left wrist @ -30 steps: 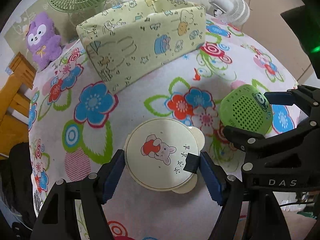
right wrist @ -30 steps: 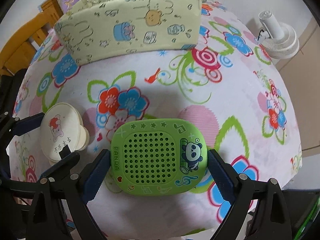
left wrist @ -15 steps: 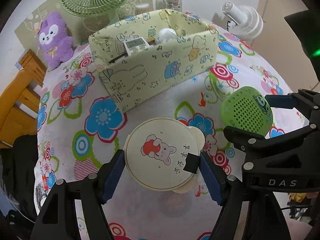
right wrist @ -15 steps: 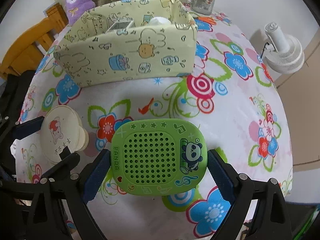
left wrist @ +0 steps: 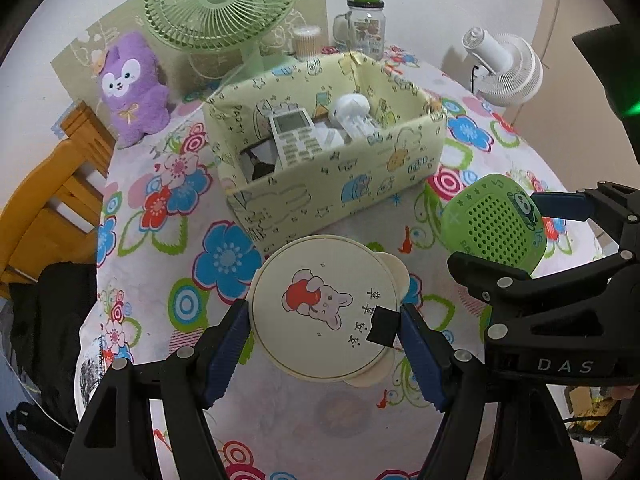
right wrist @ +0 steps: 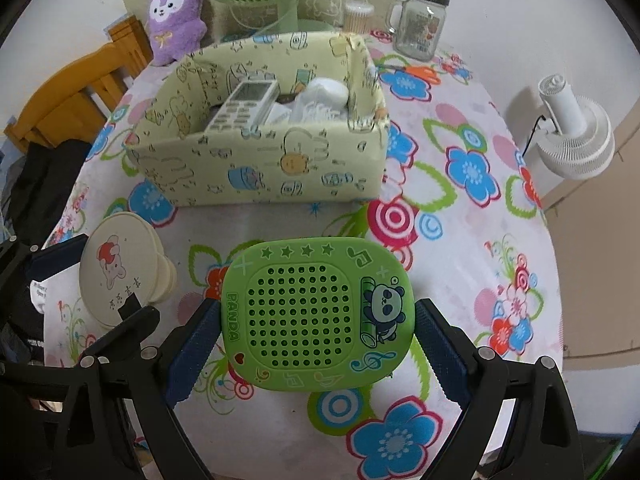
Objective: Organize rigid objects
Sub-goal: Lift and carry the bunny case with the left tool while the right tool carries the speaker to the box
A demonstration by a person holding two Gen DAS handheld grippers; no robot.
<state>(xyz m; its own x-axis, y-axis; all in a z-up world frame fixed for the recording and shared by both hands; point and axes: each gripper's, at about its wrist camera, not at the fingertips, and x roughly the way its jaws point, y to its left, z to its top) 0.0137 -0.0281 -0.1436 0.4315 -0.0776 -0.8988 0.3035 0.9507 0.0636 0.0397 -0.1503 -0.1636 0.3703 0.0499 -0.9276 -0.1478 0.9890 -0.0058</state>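
My left gripper [left wrist: 324,330] is shut on a round cream box [left wrist: 324,306] with a rabbit picture on its lid and holds it above the floral tablecloth. My right gripper [right wrist: 318,330] is shut on a green panda case [right wrist: 316,314] with a perforated face, also held above the table. Each held thing shows in the other view: the green panda case [left wrist: 494,230] at the right, the cream box [right wrist: 120,272] at the left. The yellow-green fabric storage box [left wrist: 332,160] [right wrist: 260,148] stands ahead of both, with a white remote [right wrist: 244,106] and white items inside.
A green desk fan [left wrist: 220,4], a purple plush toy [left wrist: 130,88], a glass jar with a green lid [left wrist: 366,28] and a cotton-swab pot stand behind the box. A white fan [right wrist: 572,136] is at the right edge. A wooden chair [left wrist: 48,204] is at the left.
Both grippers have risen with their objects and drawn back a little. The inside of the storage box and the things behind it have come into view.
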